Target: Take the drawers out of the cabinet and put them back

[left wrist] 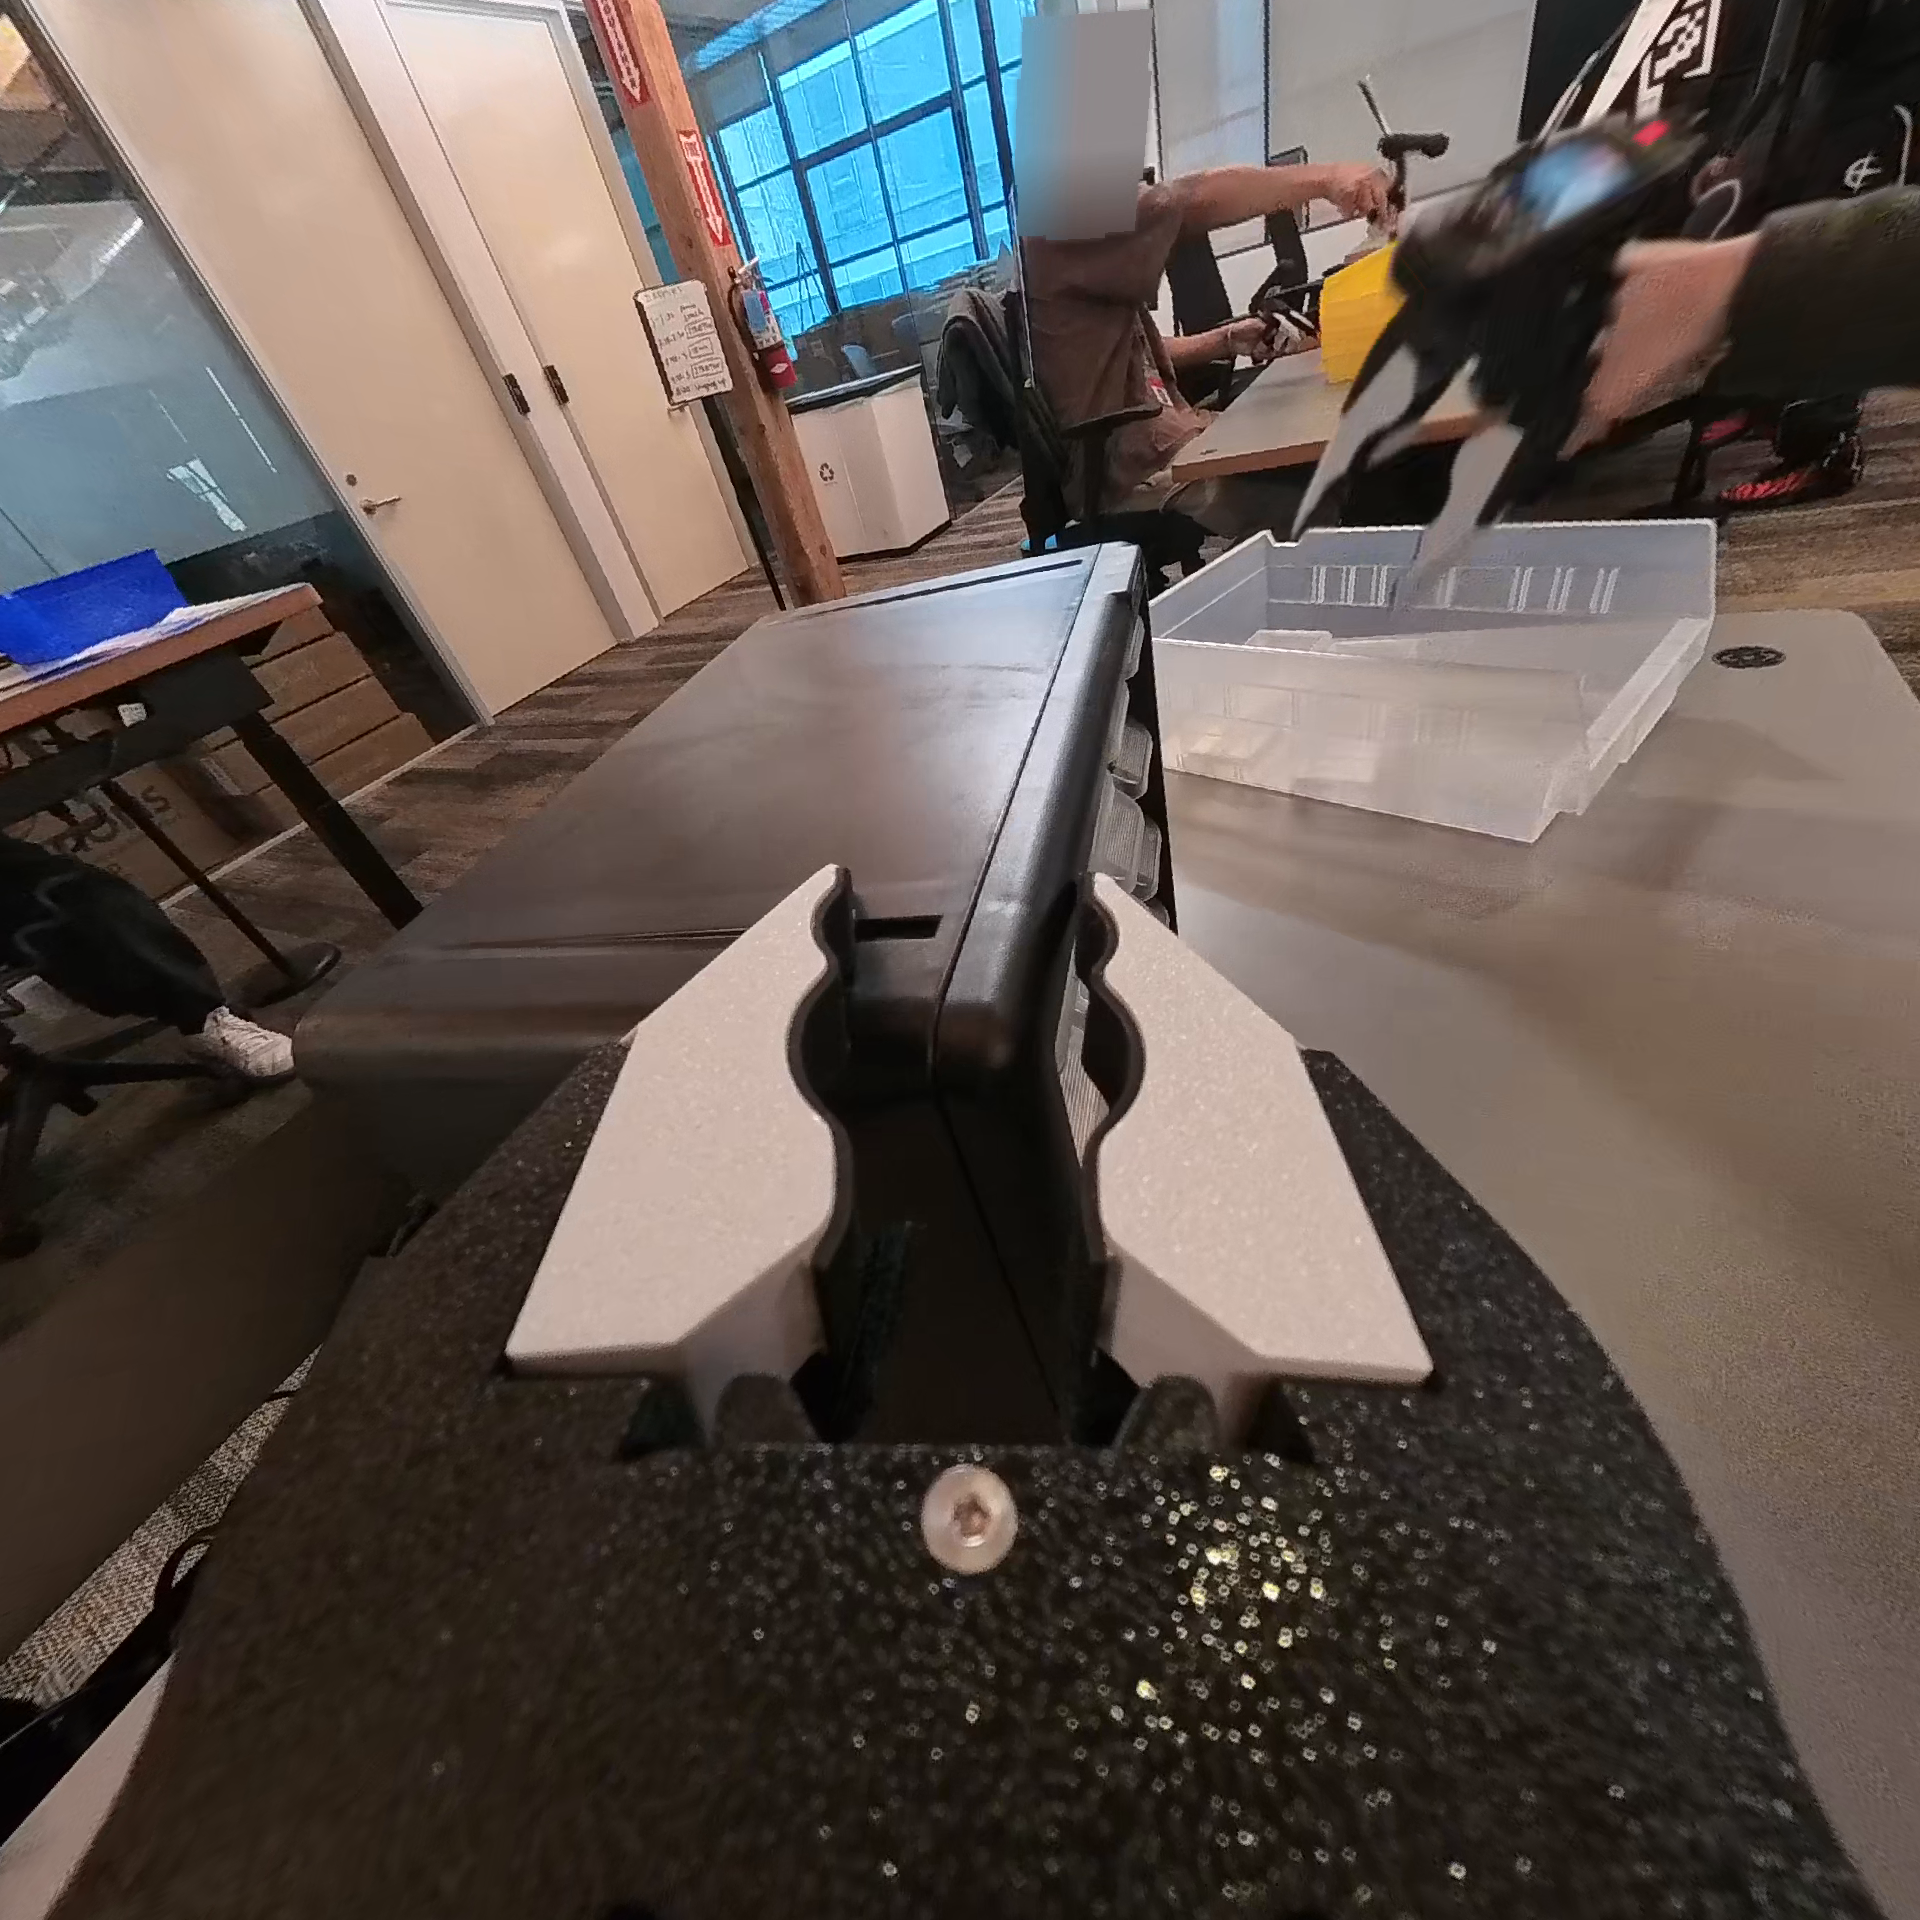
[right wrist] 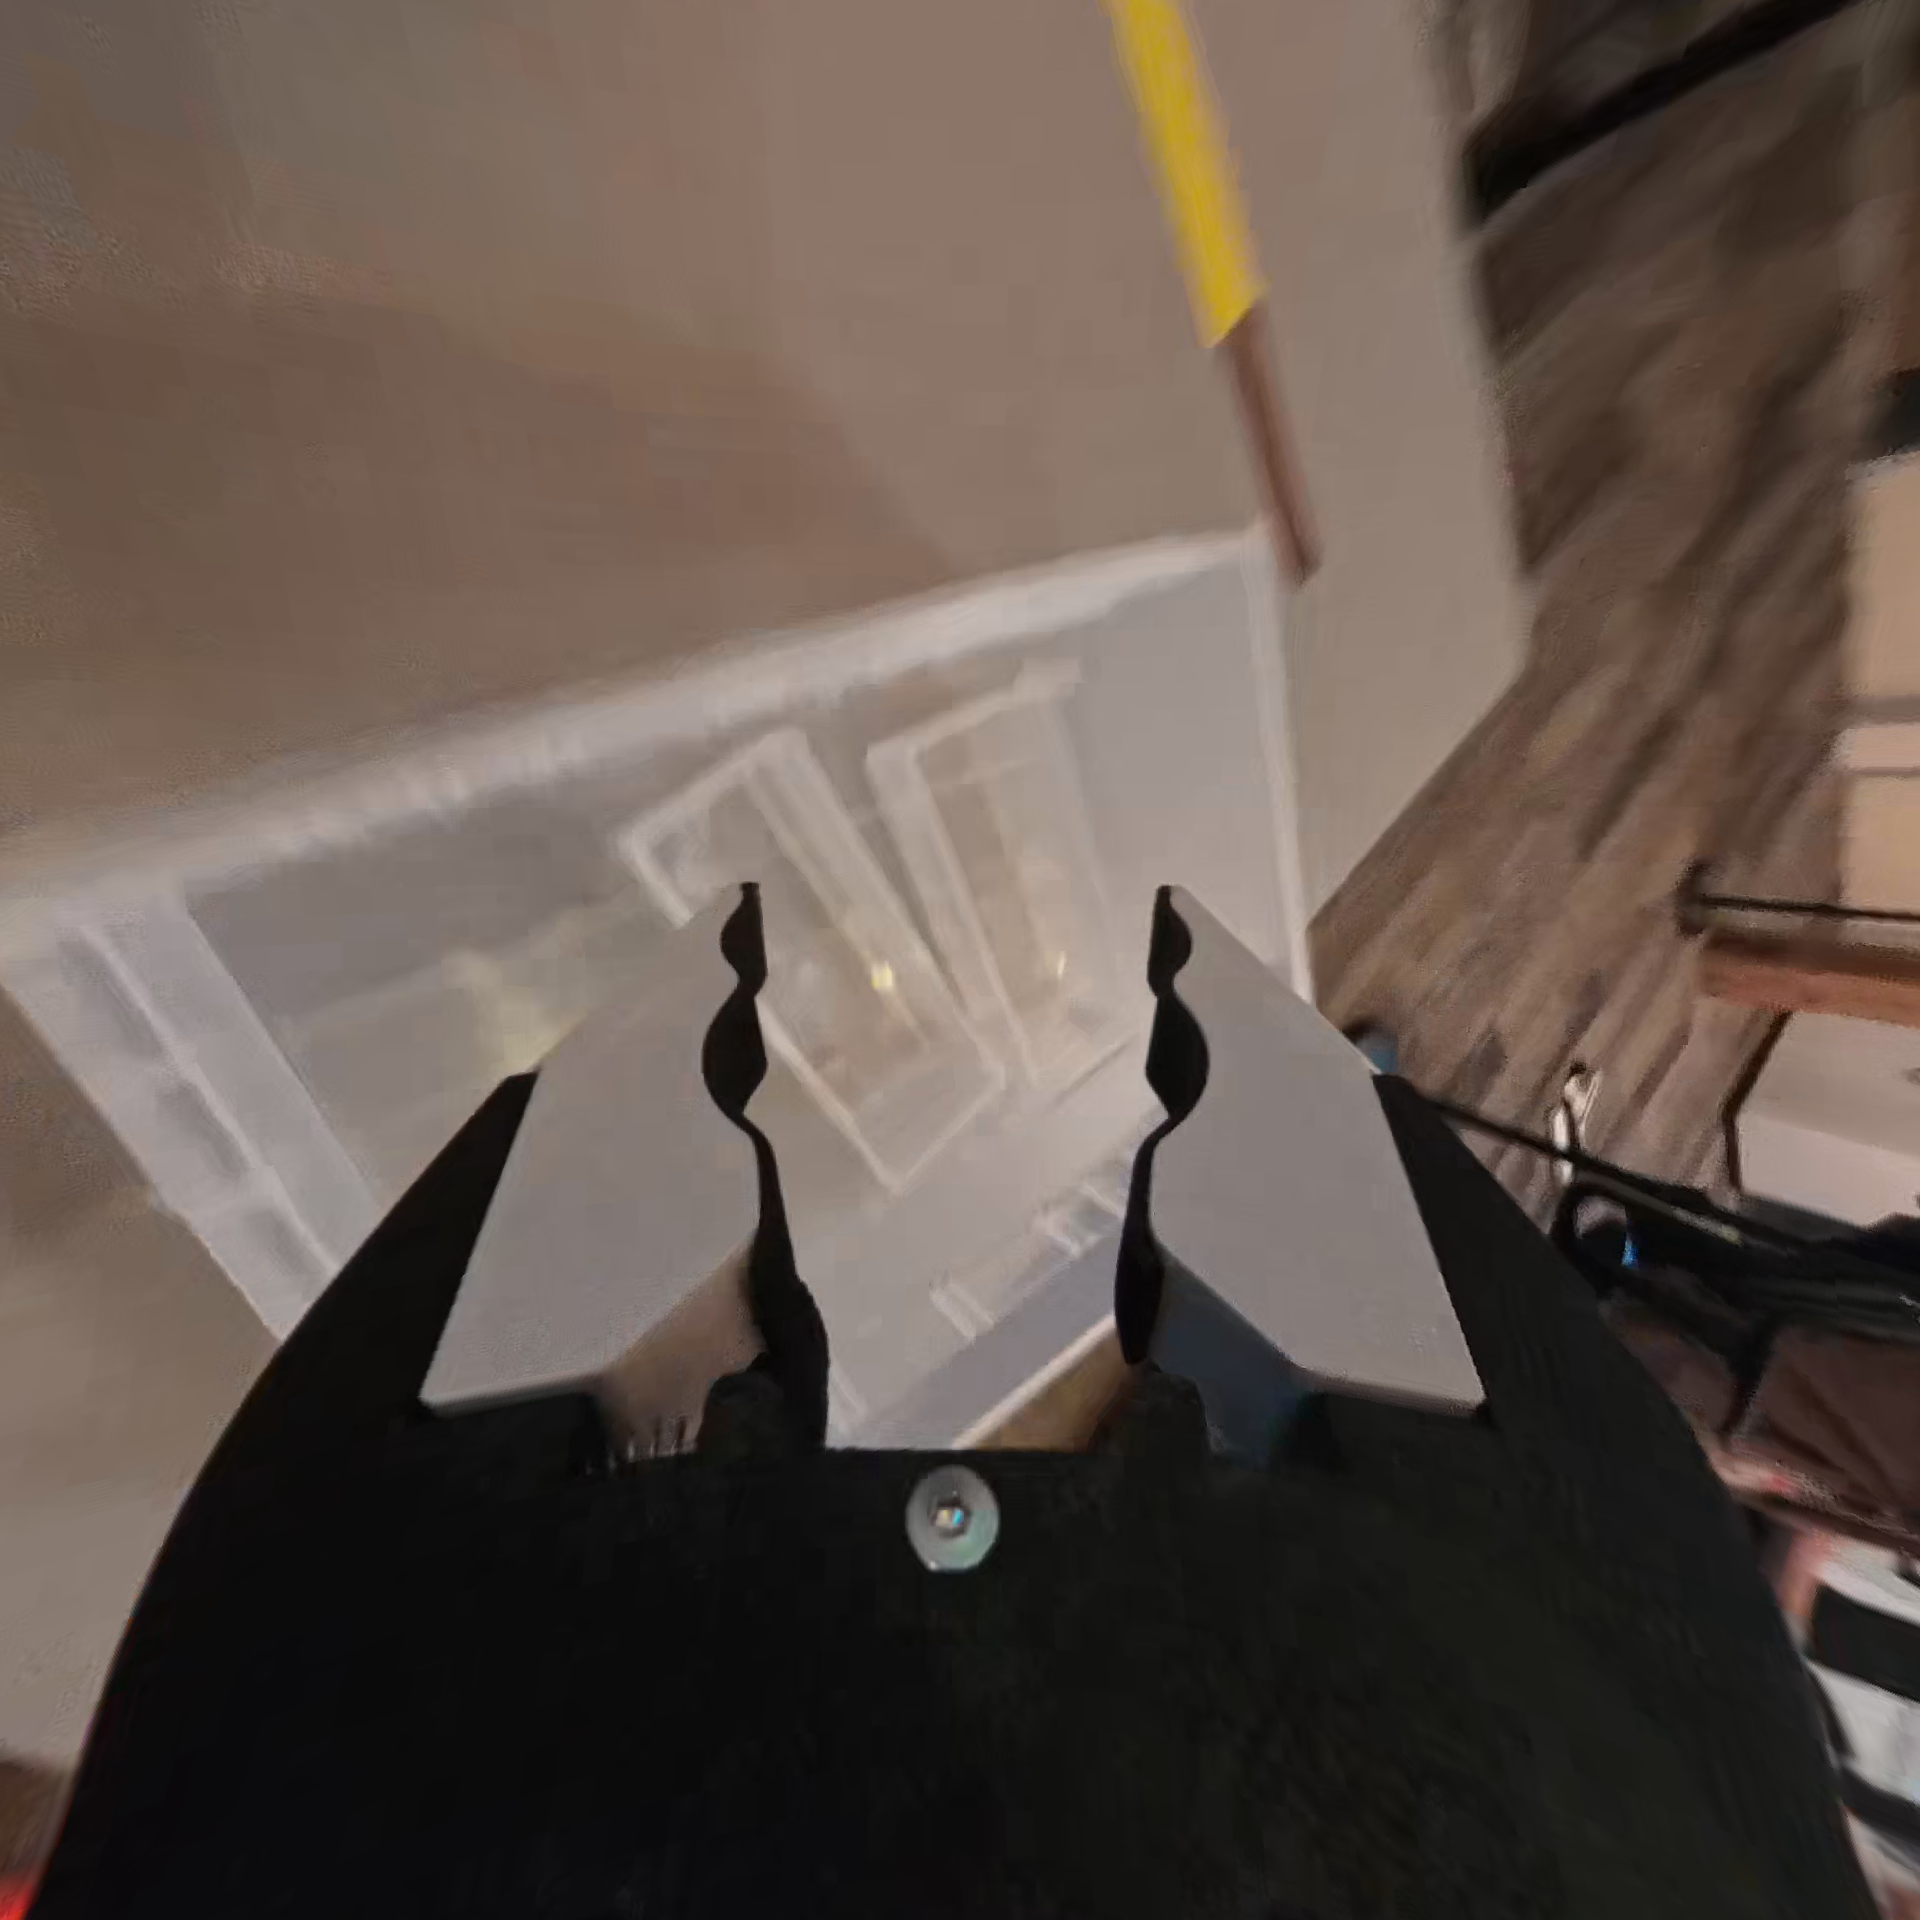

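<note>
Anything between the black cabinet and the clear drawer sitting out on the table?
No. In the left wrist view only bare grey table shows between the cabinet and the drawer.

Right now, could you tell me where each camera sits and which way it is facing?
Left wrist view: on the left gripper, looking along the black cabinet's top edge, which its fingers straddle; the right gripper and the hand holding it show farther off.
Right wrist view: on the right gripper, looking down, open, over the clear drawer; only its own fingers show.
Shared: the clear drawer on the grey table.
</note>
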{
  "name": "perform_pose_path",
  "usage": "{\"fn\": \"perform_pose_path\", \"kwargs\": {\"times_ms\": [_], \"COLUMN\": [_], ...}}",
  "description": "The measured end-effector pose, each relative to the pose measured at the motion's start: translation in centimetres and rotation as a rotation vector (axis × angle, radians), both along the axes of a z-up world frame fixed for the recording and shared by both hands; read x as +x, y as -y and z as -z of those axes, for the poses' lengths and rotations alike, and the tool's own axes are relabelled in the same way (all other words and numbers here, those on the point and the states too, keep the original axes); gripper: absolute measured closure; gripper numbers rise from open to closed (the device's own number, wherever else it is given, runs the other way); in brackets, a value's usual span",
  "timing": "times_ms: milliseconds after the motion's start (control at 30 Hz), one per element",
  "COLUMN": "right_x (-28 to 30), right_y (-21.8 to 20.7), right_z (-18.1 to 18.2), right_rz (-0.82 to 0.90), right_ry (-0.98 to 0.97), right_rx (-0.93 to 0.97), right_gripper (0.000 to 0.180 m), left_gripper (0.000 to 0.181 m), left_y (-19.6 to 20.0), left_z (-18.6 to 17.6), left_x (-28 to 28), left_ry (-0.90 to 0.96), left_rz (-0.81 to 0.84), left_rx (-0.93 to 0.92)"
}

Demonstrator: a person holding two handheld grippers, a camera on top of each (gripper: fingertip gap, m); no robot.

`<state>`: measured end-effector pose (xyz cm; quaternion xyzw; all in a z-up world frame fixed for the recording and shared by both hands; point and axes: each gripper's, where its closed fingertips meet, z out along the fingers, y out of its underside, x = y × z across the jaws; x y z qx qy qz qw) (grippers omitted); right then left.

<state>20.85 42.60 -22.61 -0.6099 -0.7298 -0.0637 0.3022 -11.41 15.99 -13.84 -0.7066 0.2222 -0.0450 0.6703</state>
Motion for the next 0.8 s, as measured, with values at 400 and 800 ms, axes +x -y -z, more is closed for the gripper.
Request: {"fn": "perform_pose_path", "kwargs": {"times_ms": [400,800], "right_x": [-17.5,-25.2], "right_y": [18.8,18.9], "right_z": [-3.9,3.6], "right_rz": [-0.451,-0.586], "right_ry": [-0.471,-0.309], "right_rx": [0.761,0.917], "right_gripper": [0.147,0.142], "left_gripper": [0.140,0.140], "left_y": [0.0,0.0], "left_z": [0.0,0.0], "left_x": [0.0,0.0], "left_ry": [0.009,0.009], "left_rz": [0.008,0.009], "left_rx": [0.009,0.009]}}
